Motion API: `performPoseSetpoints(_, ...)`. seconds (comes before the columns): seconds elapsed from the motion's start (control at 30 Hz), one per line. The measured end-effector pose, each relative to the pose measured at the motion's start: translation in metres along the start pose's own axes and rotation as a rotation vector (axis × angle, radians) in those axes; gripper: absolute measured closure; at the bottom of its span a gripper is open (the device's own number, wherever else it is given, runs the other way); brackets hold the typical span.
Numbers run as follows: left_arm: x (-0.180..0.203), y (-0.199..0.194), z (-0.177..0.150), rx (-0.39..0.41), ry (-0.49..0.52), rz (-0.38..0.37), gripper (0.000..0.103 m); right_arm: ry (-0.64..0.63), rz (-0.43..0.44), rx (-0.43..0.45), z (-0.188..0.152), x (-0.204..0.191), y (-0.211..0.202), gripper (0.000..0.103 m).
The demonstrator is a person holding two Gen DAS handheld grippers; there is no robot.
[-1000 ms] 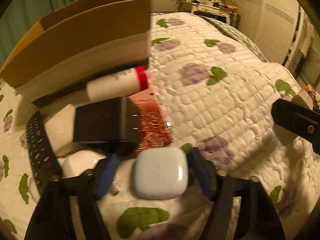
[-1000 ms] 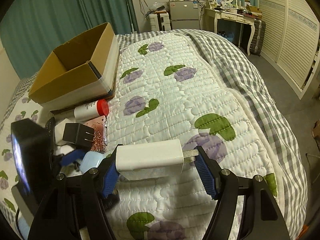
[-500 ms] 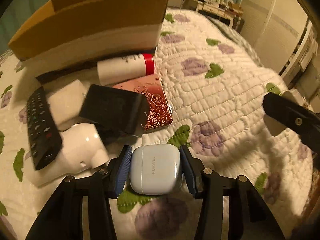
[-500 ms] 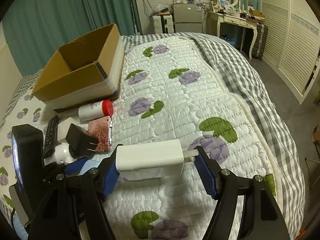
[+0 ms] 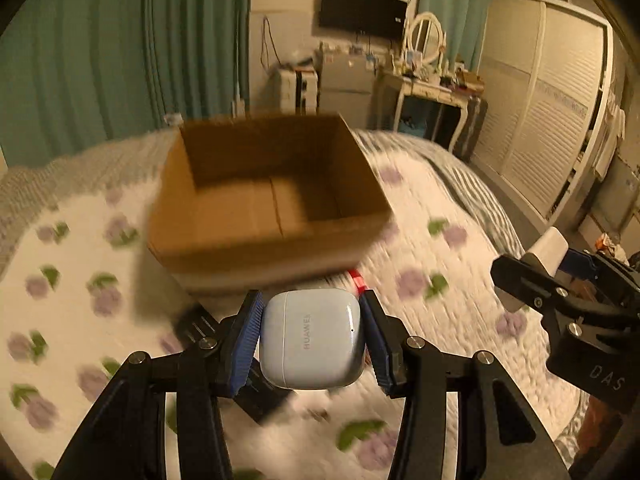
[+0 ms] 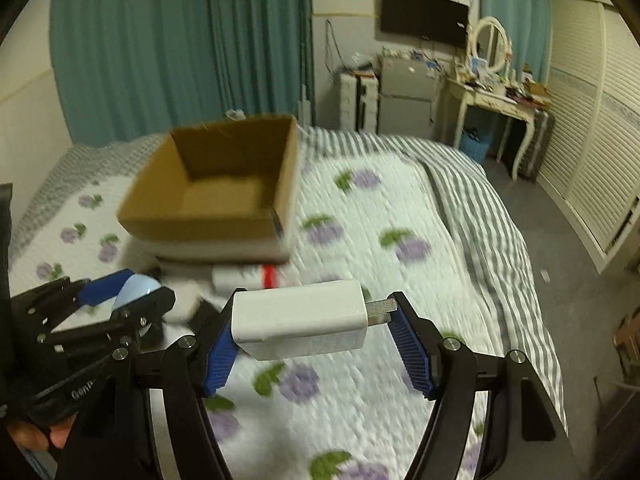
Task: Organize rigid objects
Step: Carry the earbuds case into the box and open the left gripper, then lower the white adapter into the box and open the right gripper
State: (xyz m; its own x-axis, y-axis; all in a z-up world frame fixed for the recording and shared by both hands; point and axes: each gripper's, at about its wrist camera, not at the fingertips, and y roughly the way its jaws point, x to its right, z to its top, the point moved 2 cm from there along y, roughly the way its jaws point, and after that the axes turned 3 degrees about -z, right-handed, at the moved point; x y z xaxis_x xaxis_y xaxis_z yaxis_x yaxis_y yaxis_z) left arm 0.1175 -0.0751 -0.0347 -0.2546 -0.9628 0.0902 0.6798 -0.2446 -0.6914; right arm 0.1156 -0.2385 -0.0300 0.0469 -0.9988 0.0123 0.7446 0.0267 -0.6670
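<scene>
Jaws of left gripper pinch earbud case; right gripper jaws clamp charger lengthwise.

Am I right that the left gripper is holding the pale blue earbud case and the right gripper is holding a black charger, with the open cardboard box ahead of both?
Nearly. The charger in the right gripper is white, not black, as the right wrist view shows. The rest stands: the left gripper holds the pale blue earbud case, and the open cardboard box lies ahead of both.
</scene>
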Motion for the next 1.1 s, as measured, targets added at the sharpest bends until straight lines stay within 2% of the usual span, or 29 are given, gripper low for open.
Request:
performPoseSetpoints(0.2, -0.039, -0.008, 0.05, 0.061, -0.002, 0.029, 0.054, -0.071, 0.02, 0.064, 0.055, -0.027, 0.006, 0.034)
performPoseSetpoints(0.37, -0.064, 0.015, 0.088, 0.076, 0.021, 0.057, 0.054, -0.09, 0.055, 0.109, 0.101, -0.049, 0.025, 0.034)
performPoseSetpoints(0.47, -0.071, 0.036, 0.098, 0.069, 0.036, 0.078, 0.054, -0.128, 0.053, 0.117, 0.117, -0.064, 0.045, 0.034)
performPoseSetpoints(0.63, -0.077, 0.076, 0.103, 0.047, 0.097, 0.09, 0.054, -0.169, 0.048, 0.108, 0.122, -0.08, 0.085, 0.034)
performPoseSetpoints(0.77, -0.089, 0.105, 0.098, 0.015, 0.08, 0.089, 0.053, -0.186, 0.046, 0.079, 0.114, -0.086, 0.114, 0.034)
performPoseSetpoints(0.9, -0.096, 0.118, 0.091, -0.001, 0.05, 0.057, 0.051, -0.194, 0.047, 0.049, 0.105, -0.084, 0.132, 0.034)
performPoseSetpoints(0.97, -0.097, 0.122, 0.088, -0.025, 0.038, 0.025, 0.046, -0.194, 0.043, 0.043, 0.104, -0.081, 0.136, 0.034)
performPoseSetpoints(1.0, -0.098, 0.121, 0.087, -0.026, 0.029, 0.022, 0.04, -0.195, 0.042, 0.042, 0.104, -0.08, 0.138, 0.034)
performPoseSetpoints(1.1, -0.099, 0.111, 0.089, -0.01, 0.02, 0.054, 0.039, -0.192, 0.04, 0.045, 0.103, -0.077, 0.134, 0.034)
